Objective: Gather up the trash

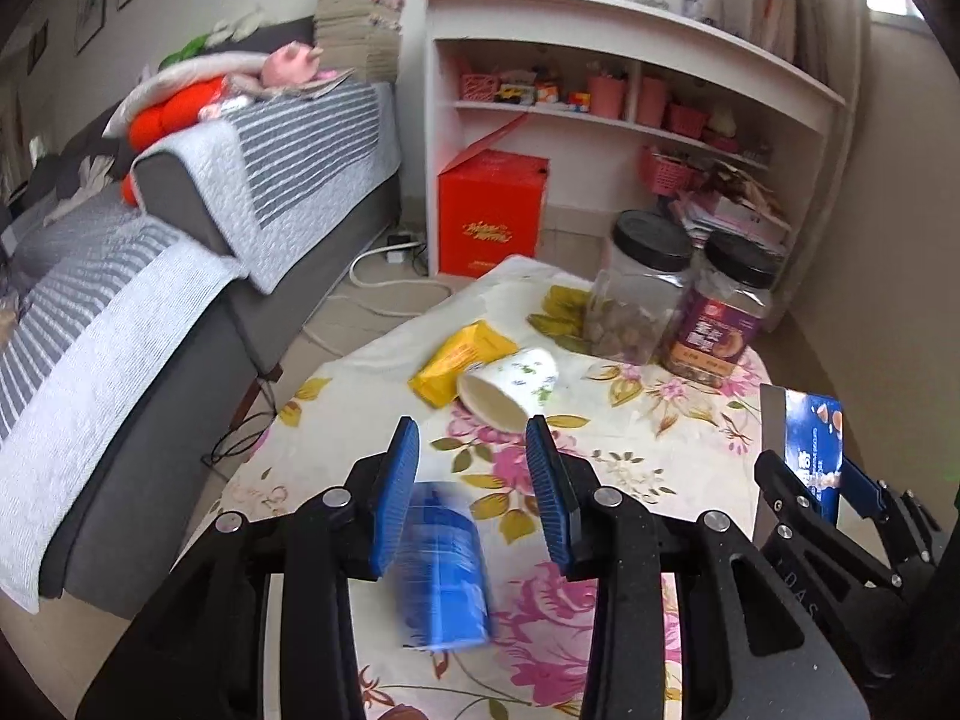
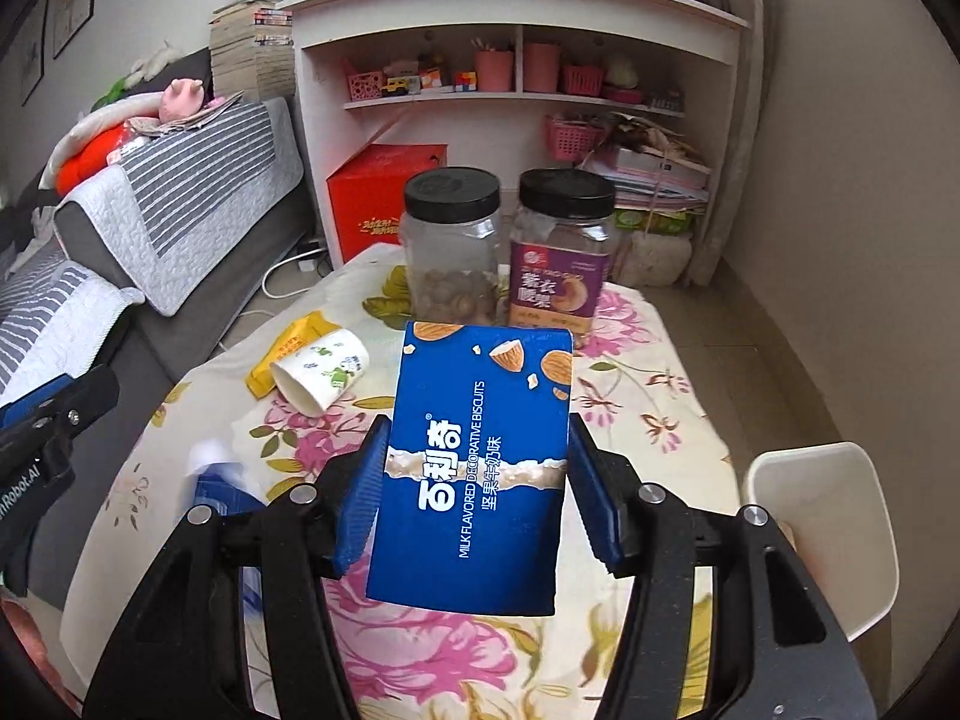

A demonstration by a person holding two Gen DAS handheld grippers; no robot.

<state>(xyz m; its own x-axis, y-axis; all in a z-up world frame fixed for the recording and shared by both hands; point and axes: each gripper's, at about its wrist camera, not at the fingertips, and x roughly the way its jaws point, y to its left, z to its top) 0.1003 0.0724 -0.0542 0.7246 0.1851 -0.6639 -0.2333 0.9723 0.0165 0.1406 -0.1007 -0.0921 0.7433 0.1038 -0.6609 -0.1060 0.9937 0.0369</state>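
My right gripper (image 2: 477,480) is shut on a blue biscuit box (image 2: 480,468) and holds it above the floral table (image 2: 648,384); the box also shows in the left wrist view (image 1: 813,450). My left gripper (image 1: 471,474) is open. A blurred blue cup (image 1: 441,570) is below its jaws, free of the pads, over the table (image 1: 660,450); it also shows in the right wrist view (image 2: 219,480). A tipped white paper cup (image 1: 510,387) (image 2: 321,369) and a yellow wrapper (image 1: 459,360) (image 2: 288,348) lie on the table ahead.
Two black-lidded jars, one clear (image 2: 453,246) and one purple-labelled (image 2: 561,252), stand at the table's far end. A white bin (image 2: 822,534) is at the right of the table. A grey sofa (image 1: 150,300), a red box (image 1: 492,213) and a white shelf (image 1: 630,90) surround it.
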